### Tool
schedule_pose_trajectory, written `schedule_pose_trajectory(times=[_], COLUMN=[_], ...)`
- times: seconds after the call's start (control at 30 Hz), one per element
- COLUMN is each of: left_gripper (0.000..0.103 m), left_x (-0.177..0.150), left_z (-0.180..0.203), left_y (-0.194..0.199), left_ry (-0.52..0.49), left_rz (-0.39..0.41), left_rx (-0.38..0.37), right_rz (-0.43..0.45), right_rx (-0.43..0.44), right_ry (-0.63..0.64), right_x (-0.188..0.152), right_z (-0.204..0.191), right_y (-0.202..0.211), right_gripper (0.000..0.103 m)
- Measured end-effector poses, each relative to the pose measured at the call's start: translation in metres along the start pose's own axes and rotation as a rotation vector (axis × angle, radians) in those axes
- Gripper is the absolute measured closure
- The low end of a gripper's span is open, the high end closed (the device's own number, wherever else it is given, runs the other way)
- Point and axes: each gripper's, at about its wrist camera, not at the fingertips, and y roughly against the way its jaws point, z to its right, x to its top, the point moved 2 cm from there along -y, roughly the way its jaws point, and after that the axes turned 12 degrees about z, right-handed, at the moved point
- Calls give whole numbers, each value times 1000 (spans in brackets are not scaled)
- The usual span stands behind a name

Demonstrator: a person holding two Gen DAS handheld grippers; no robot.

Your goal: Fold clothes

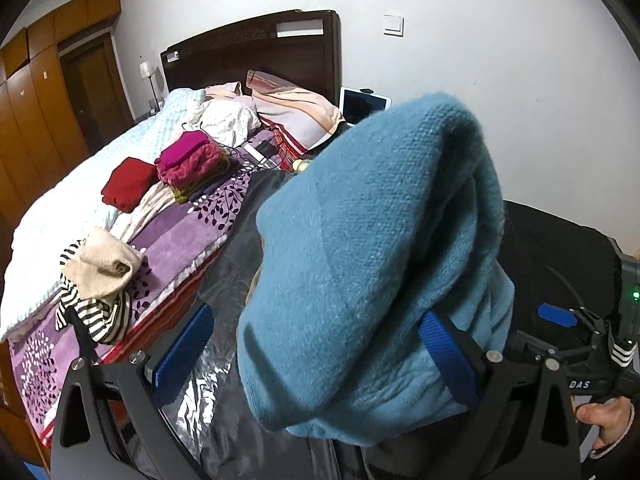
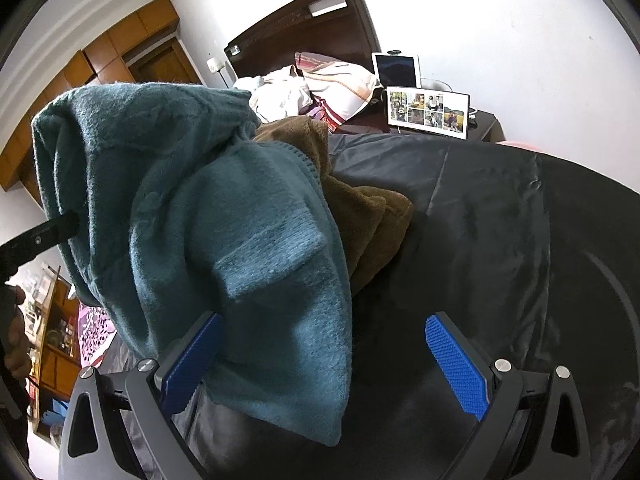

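Left gripper (image 1: 320, 354): its blue pads (image 1: 184, 350) stand wide apart, and the teal knitted sweater (image 1: 360, 248) hangs as a bulky mass between and ahead of them, draped against the right pad. Whether the sweater is actually pinched cannot be told; no closing on the fabric is visible. Beyond this gripper, to its left, lies the bed (image 1: 80, 200) with a purple leaf-print blanket (image 1: 180, 240), a folded red garment (image 1: 128, 184), a magenta knit on a small stack (image 1: 188, 160), and a cream piece lying over a striped garment (image 1: 100, 276). Directly beneath the gripper lies dark grey padded fabric (image 1: 236, 248).

Right gripper (image 2: 324, 360): jaws likewise spread wide, with the sweater (image 2: 224, 232) hanging against its left pad (image 2: 192, 364) while the right pad (image 2: 456, 364) is bare. Behind the sweater, ahead of this gripper, sits a brown fleece garment (image 2: 360, 208) on a black cover (image 2: 500, 240). Farther ahead stand a photo frame (image 2: 428, 112) and a tablet (image 2: 396, 70).
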Motion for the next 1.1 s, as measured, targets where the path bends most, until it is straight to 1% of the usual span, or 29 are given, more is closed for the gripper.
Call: schedule_pose_trajectory(times=[0.1, 0.23, 0.3, 0.43, 0.53, 0.57, 0.6, 0.63, 0.7, 0.73, 0.8, 0.9, 1.0, 1.1], left_gripper=[1, 1, 1, 1, 1, 1, 1, 1, 1, 1, 1, 1, 1, 1], left_x=[2, 2, 1, -2, -6, -7, -9, -11, -15, -18, -25, -36, -47, -44], left_z=[-3, -8, -11, -19, -29, -33, -38, -42, -51, -55, -65, -80, -94, -101], left_y=[-4, -8, -10, -11, -12, -12, -12, -12, -11, -10, -8, -6, -2, 7], left_ry=[13, 32, 33, 37, 47, 54, 61, 67, 76, 79, 93, 111, 130, 148], left_rz=[-7, -19, -22, -28, -36, -40, -44, -46, -52, -54, -63, -82, -100, -77], left_rx=[-12, -26, -24, -1, 25, 37, 48, 60, 91, 104, 130, 170, 206, 187], right_rz=[9, 9, -12, -77, -85, -79, -75, -68, -50, -40, -19, 13, 41, 43], right_rx=[19, 83, 100, 176, 212, 226, 234, 238, 242, 239, 231, 218, 228, 228], right_ry=[11, 10, -6, -83, -86, -75, -65, -48, -18, -4, 24, 79, 141, 165], right_x=[4, 8, 6, -1, -3, -2, -1, 0, 1, 2, 5, 10, 12, 13], right_z=[-2, -5, -4, 1, -7, -13, -18, -23, -31, -35, -41, -54, -69, -75], right_y=[-3, -18, -32, -57, -64, -63, -62, -60, -55, -52, -44, -28, -14, -12], right_gripper=[0, 0, 0, 2, 13, 23, 30, 32, 43, 45, 56, 61, 62, 62])
